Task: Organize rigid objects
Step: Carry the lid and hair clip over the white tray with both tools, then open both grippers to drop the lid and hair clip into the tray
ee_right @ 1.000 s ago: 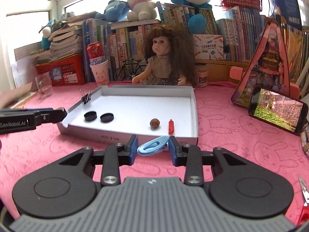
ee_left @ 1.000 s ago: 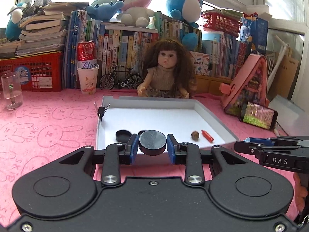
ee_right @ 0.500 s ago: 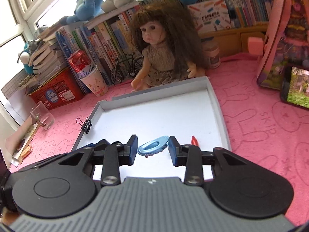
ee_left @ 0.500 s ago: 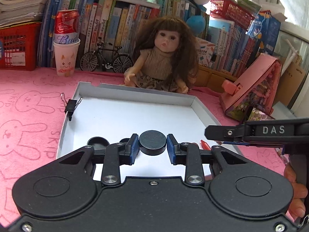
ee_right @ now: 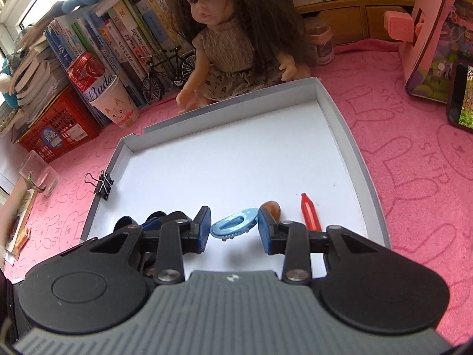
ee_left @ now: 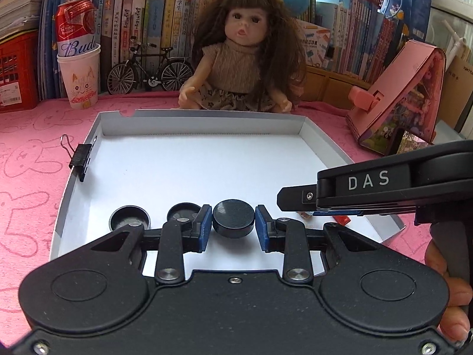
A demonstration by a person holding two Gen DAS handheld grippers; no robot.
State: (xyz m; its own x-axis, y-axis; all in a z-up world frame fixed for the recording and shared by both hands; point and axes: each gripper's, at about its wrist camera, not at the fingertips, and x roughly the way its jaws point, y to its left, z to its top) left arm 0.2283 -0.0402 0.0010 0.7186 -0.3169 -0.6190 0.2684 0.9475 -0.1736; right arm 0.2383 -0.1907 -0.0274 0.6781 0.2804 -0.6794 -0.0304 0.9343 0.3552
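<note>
My left gripper (ee_left: 233, 225) is shut on a black round disc (ee_left: 233, 220), held just over the near part of the white tray (ee_left: 204, 114). Two black caps (ee_left: 129, 220) (ee_left: 183, 211) lie in the tray to the disc's left. My right gripper (ee_right: 234, 230) is shut on a light blue hair clip (ee_right: 233, 225), also over the tray's (ee_right: 340, 112) near part. Behind its right finger lie a brown nut (ee_right: 273, 207) and a red crayon-like piece (ee_right: 309, 214). In the left wrist view the right gripper (ee_left: 295, 199) reaches in from the right, side-on.
A black binder clip (ee_left: 79, 159) grips the tray's left wall. A doll (ee_left: 245, 59) sits behind the tray, with a paper cup holding a can (ee_left: 78, 80) and a model bicycle (ee_left: 147, 71) to its left. A pink house-shaped box (ee_left: 408, 97) and a phone (ee_right: 461, 94) stand right.
Both grippers have moved forward from the pink cloth to over the tray's near part, each still holding its object. The right gripper has also rolled and tipped down.
</note>
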